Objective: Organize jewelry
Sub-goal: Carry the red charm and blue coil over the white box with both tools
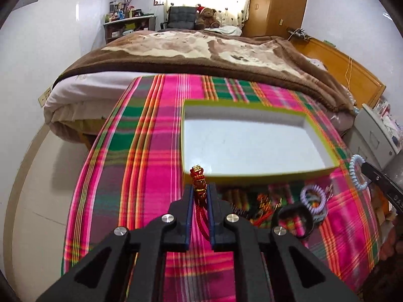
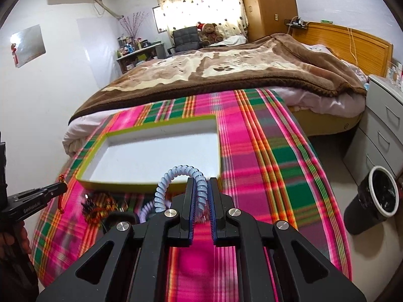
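My left gripper [image 1: 200, 188] is shut on a red and gold cord bracelet [image 1: 199, 180], held above the plaid cloth just before the near rim of the white box [image 1: 246, 148]. My right gripper [image 2: 201, 183] is shut on a light blue spiral hair tie [image 2: 176, 176], held near the box [image 2: 161, 156] at its front right corner. The left gripper with the red bracelet also shows in the right wrist view [image 2: 59, 188]. The blue hair tie in the right gripper also shows in the left wrist view [image 1: 356, 173].
A pile of jewelry lies on the cloth in front of the box: a purple spiral hair tie [image 1: 313, 198], a black ring-shaped band [image 1: 296, 220] and red-gold pieces [image 1: 264, 206]. A bed [image 1: 201, 50] stands behind. A black bin [image 2: 372, 201] and drawers [image 2: 382, 130] stand right.
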Motion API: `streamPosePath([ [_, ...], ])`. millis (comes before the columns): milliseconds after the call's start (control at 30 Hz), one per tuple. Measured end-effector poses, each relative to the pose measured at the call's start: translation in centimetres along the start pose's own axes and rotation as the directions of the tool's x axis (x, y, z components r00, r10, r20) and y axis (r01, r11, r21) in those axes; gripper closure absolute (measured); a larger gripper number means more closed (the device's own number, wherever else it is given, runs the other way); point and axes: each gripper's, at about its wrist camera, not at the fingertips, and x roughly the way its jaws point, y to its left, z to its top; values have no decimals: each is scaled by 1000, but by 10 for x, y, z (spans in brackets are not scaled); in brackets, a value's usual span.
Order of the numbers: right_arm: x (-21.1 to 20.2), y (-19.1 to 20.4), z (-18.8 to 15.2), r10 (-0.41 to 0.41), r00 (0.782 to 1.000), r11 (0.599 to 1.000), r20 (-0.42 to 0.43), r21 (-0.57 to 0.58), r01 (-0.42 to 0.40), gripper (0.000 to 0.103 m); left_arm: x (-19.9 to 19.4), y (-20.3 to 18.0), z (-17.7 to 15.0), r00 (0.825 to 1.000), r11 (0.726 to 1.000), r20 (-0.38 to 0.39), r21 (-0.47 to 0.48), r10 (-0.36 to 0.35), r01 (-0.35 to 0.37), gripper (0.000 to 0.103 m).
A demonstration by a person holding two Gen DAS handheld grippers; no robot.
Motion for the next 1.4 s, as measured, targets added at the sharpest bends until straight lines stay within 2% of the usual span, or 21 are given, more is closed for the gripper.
streamPosePath([
  [300, 30, 7, 47, -6, 1000, 999, 6, -53, 6, 93, 16, -3, 37, 999, 999, 34, -3, -34, 34, 92],
  [467, 62, 10, 60, 12, 999, 998, -40, -68, -15, 93, 35, -3, 51, 998, 999, 30, -24, -47, 48, 92],
  [733, 120, 12, 69, -1, 991, 997, -137, -72, -9, 93, 73, -8, 68, 996, 995, -22, -40, -89, 88, 92],
  [800, 131, 12, 70, -1, 988, 997, -156, -71, -10, 93, 83, -10, 69, 997, 997, -39, -28, -69, 68, 92],
  [1100, 156, 19, 68, -56, 980, 990, -189, -137, 30, 93, 114, -16, 66, 994, 999, -98, 2, -49, 50, 92],
  [1400, 169, 24, 66, -103, 973, 979, -208, -192, 62, 93, 121, -11, 64, 992, 999, -124, -10, -37, 36, 92],
])
